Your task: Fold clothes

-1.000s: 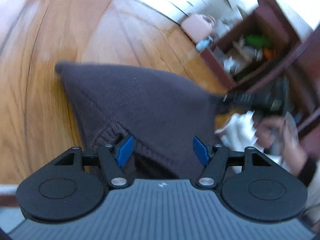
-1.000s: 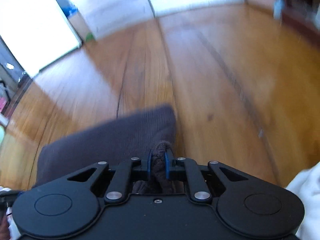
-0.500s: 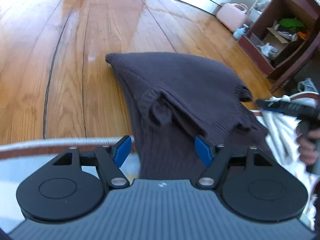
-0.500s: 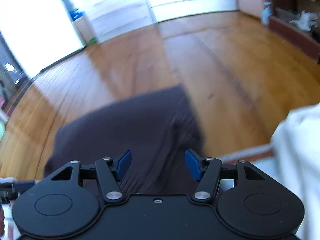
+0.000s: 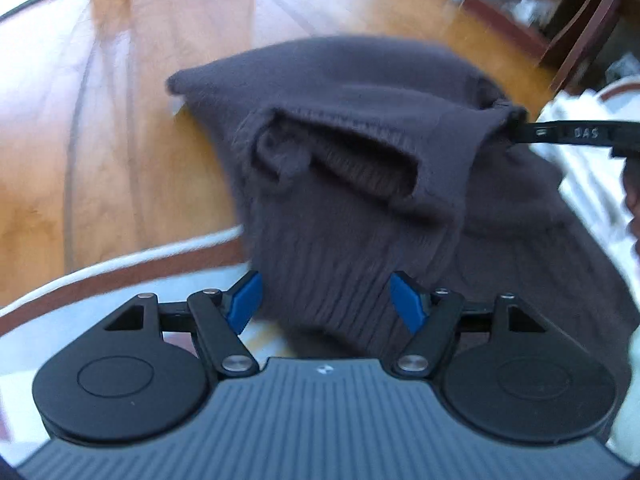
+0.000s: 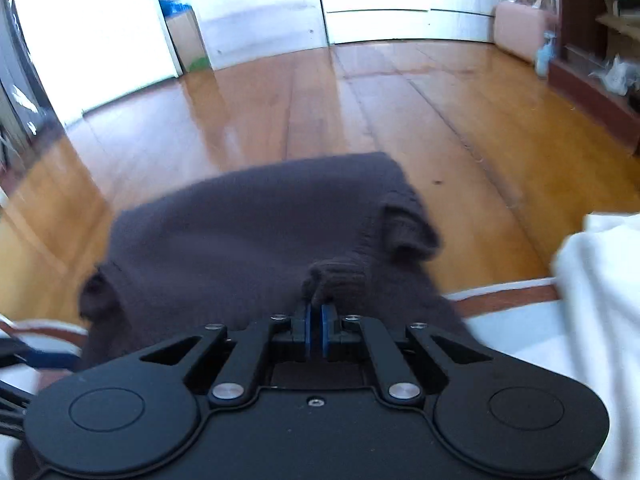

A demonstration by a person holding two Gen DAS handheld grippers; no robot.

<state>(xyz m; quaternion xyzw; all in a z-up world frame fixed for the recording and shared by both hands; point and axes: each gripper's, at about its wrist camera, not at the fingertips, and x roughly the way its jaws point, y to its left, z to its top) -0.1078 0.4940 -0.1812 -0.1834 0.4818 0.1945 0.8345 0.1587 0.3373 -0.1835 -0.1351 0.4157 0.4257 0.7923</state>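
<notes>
A dark grey knit sweater [image 5: 360, 92] lies bunched over the edge of a pale surface, part of it hanging toward the wooden floor. My left gripper [image 5: 326, 300] is open above its ribbed hem, and the knit lies between the blue pads without being pressed. In the right wrist view the sweater [image 6: 248, 232] spreads ahead of me. My right gripper [image 6: 316, 320] has its jaws closing, the pads pinching a small ribbed fold of the sweater's edge. The right gripper's black fingers [image 5: 568, 134] also show in the left wrist view, holding the sweater's right corner.
A pale surface with a red-brown rim [image 5: 140, 268] carries the near part of the sweater. White cloth [image 6: 600, 280] lies to the right. The wooden floor [image 6: 320, 92] stretches ahead. A dark wooden shelf [image 5: 560, 20] and a pink case [image 6: 520, 28] stand at the far right.
The right gripper held a fold, opened half a second ago, and is now shut again on a ribbed fold. The left gripper stayed open and moved in over the sweater's hem.
</notes>
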